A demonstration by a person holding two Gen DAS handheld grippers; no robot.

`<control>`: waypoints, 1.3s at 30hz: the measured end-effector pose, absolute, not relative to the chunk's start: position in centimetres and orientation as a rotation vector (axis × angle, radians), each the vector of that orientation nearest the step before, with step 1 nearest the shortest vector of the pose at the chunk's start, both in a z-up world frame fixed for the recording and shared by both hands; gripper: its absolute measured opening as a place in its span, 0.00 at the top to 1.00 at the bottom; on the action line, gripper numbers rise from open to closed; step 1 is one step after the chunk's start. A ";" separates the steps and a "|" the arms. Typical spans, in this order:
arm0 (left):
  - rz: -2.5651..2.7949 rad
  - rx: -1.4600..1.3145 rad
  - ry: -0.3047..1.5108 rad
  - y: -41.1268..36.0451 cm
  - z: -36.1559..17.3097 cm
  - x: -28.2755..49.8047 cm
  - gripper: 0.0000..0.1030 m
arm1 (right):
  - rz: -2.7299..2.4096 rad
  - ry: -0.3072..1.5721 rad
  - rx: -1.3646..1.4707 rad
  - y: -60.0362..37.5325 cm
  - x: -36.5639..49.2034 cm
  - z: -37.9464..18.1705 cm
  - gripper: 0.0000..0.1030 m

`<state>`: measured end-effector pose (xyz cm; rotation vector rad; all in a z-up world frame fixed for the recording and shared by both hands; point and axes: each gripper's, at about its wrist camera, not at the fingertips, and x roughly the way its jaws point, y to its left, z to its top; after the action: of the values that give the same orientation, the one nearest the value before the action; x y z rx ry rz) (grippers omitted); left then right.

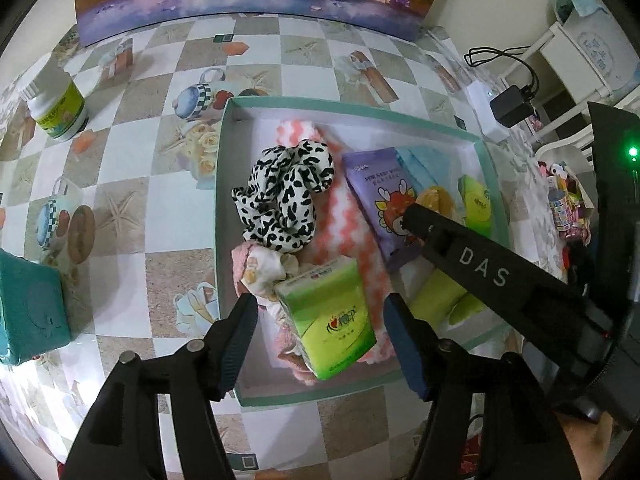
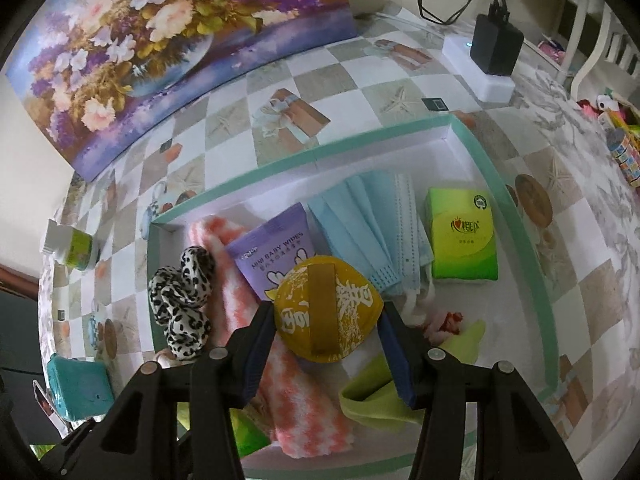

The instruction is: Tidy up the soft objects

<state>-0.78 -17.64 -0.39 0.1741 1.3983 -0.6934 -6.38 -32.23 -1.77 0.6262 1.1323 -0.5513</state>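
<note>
My right gripper is clamped on a round yellow puff with a brown strap across it, its fingers pressing the puff from both sides, and I hold it over the middle of the shallow teal-rimmed tray. Under and behind the puff lies the purple pack of baby wipes, with a stack of pale blue face masks just to its right and a green tissue pack beyond those, near the tray's right wall. A pink-and-white zigzag cloth runs along beneath my left-hand finger, a leopard-print scrunchie sits at the tray's left side, and a lime-green cloth lies under my right-hand finger. My left gripper stands with its jaws spread wide apart, a second green tissue pack lying between the fingers without either one touching it; it rests tilted on the zigzag cloth at the tray's near end, beside a pink printed cloth. Outside the tray, on the checkered tablecloth, stand a white bottle with a green label and a teal box; a flower painting leans against the wall at the back, and a black charger sits plugged into a white power strip.
</note>
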 end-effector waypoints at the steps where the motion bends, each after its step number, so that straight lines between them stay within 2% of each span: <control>1: -0.691 0.173 1.398 -17.7 -0.4 -0.7 0.35 | -0.551 1.131 0.620 -32.2 -6.3 -1.6 0.45; 6: -0.669 0.166 1.374 -17.2 0.3 -0.1 0.35 | -0.568 1.111 0.603 -32.1 -6.4 -0.8 0.37; 12: -0.592 0.170 1.327 -16.0 0.8 1.1 0.34 | -0.581 1.091 0.594 -32.2 -6.4 -0.1 0.35; 18: -0.501 0.137 1.331 -14.1 0.3 2.9 0.29 | -0.578 1.103 0.575 -31.9 -6.2 -0.2 0.34; 20: -0.466 0.140 1.321 -13.6 0.0 3.4 0.29 | -0.571 1.116 0.556 -31.6 -5.9 -0.3 0.30; 23: -0.425 0.139 1.309 -12.9 -0.3 4.0 0.14 | -0.549 1.135 0.515 -30.9 -5.3 -0.4 0.25; 28: -0.374 0.124 1.294 -11.9 -0.7 5.0 0.11 | -0.524 1.147 0.444 -29.6 -4.5 -0.3 0.13; 32: -0.338 0.131 1.268 -11.4 -0.6 5.3 0.04 | -0.546 1.150 0.414 -29.3 -4.4 -0.3 0.01; 39: -0.308 0.153 1.243 -11.0 -0.3 5.1 0.04 | -0.560 1.147 0.392 -29.1 -4.5 -0.1 0.00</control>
<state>5.13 -10.95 -0.27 0.1531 1.2428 -0.3079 -4.45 -29.05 -0.14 0.3923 1.1466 -0.5602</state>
